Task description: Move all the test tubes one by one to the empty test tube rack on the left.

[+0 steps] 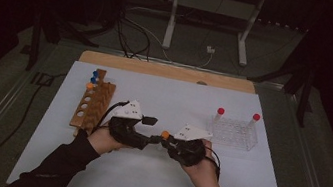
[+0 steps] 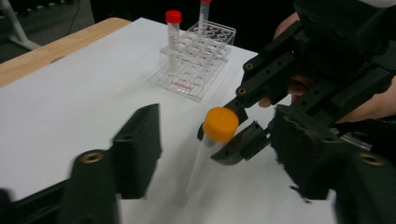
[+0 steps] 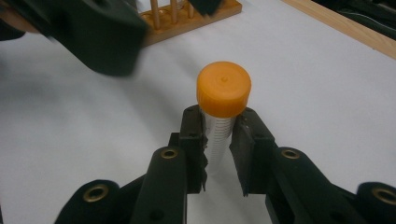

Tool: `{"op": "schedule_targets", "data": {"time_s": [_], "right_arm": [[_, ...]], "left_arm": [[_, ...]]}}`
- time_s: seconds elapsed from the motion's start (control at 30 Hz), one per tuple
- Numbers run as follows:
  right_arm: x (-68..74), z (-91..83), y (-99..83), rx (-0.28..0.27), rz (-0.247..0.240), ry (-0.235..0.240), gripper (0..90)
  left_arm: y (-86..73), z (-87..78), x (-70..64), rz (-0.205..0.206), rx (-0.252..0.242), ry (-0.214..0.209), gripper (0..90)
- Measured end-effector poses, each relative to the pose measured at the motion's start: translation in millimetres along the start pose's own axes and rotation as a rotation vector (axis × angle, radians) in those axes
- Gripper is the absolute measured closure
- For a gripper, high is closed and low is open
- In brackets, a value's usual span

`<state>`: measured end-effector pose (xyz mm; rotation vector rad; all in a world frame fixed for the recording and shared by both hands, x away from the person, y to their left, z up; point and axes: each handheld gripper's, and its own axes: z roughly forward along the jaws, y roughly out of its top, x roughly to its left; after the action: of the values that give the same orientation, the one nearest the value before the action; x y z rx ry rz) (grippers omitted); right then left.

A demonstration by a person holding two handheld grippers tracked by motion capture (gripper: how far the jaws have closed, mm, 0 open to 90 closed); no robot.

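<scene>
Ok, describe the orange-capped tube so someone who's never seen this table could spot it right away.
Start at the white table and look near its middle, between the wooden rack on the left and the clear plastic rack on the right. There the right claw grips a clear tube. Its orange cap is unlike the clear rack's red caps.

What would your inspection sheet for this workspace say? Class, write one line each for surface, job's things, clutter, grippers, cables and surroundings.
Surface: white sheet over a wooden table.
Job's things: orange-capped tube; clear rack holding two red-capped tubes; wooden rack with capped tubes at its far end.
Clutter: nothing seen.
Grippers: right gripper shut on the orange-capped tube; left gripper open beside it.
Cables: black cable trailing from the left gripper; floor cables beyond the table.
Surroundings: dark room, white stand behind.
</scene>
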<state>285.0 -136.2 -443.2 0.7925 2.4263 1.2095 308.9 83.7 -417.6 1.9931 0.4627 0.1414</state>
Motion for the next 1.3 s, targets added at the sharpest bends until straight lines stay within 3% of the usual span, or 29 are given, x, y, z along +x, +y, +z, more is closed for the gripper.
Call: {"op": "schedule_targets", "data": {"time_s": [0.43, 0.67, 0.93, 1.3], "right_arm": [[0.2, -1.5, 1.2, -0.01, -0.002, 0.003, 74.6], [-1.7, -1.2, 0.5, -0.015, 0.013, 0.011, 73.0], [-4.2, -6.0, 0.9, -0.071, 0.055, -0.007, 49.2], [-6.5, -13.0, 2.6, -0.127, 0.101, -0.047, 15.0]], "left_arm": [[2.6, 18.6, -1.8, 0.036, 0.036, -0.007, 67.8], [4.4, 19.4, -1.6, 0.05, 0.039, 0.012, 71.0], [9.2, 3.2, 7.5, 0.047, 0.022, 0.062, 71.1], [11.3, -40.0, 31.1, 0.021, -0.014, 0.193, 71.3]]}}
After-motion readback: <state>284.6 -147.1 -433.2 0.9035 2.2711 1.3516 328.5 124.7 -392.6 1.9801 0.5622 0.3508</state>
